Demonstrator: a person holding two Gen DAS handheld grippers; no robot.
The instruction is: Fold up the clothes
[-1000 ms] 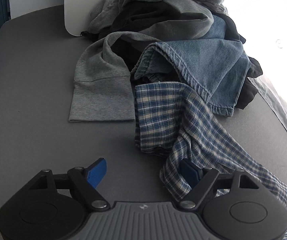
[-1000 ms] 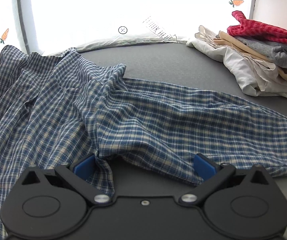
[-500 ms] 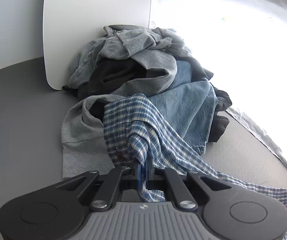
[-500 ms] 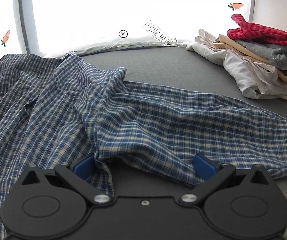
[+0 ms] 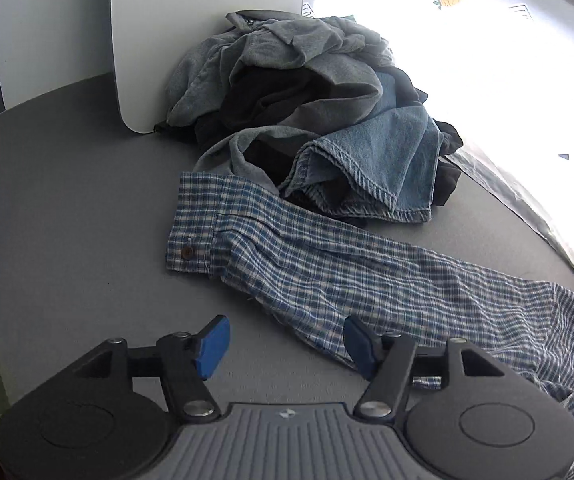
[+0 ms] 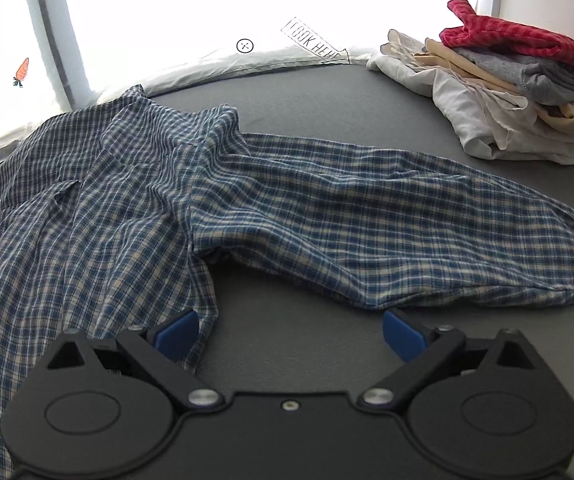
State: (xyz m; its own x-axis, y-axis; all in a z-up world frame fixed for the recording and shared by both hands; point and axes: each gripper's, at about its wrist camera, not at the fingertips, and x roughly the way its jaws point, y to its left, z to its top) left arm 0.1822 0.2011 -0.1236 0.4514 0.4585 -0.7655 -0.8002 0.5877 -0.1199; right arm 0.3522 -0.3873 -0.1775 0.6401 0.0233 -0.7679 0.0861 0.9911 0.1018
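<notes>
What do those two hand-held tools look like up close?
Both look alike: a black body with two round discs, silver pivot screws and black linkage arms ending in blue pads. The left tool has a ribbed grey centre panel with a small emblem; the right tool is plain black there. No cables, hands or sleeves show.

We seem to be in a home, at a spot set up for sorting laundry. Before us is a grey table [image 5: 67, 200] with rounded corners, and on it a heap of unfolded clothes [image 5: 307, 108], greys, black and denim, leaning against a white board [image 5: 207, 20]. A checked shirt [image 6: 247, 208] lies spread across the top, and a neater stack of folded clothes [image 6: 507, 92] sits at the far corner. Behind the table hangs a bright white curtain [image 6: 167, 12] printed with little carrots and buttons, which looks domestic to us.
</notes>
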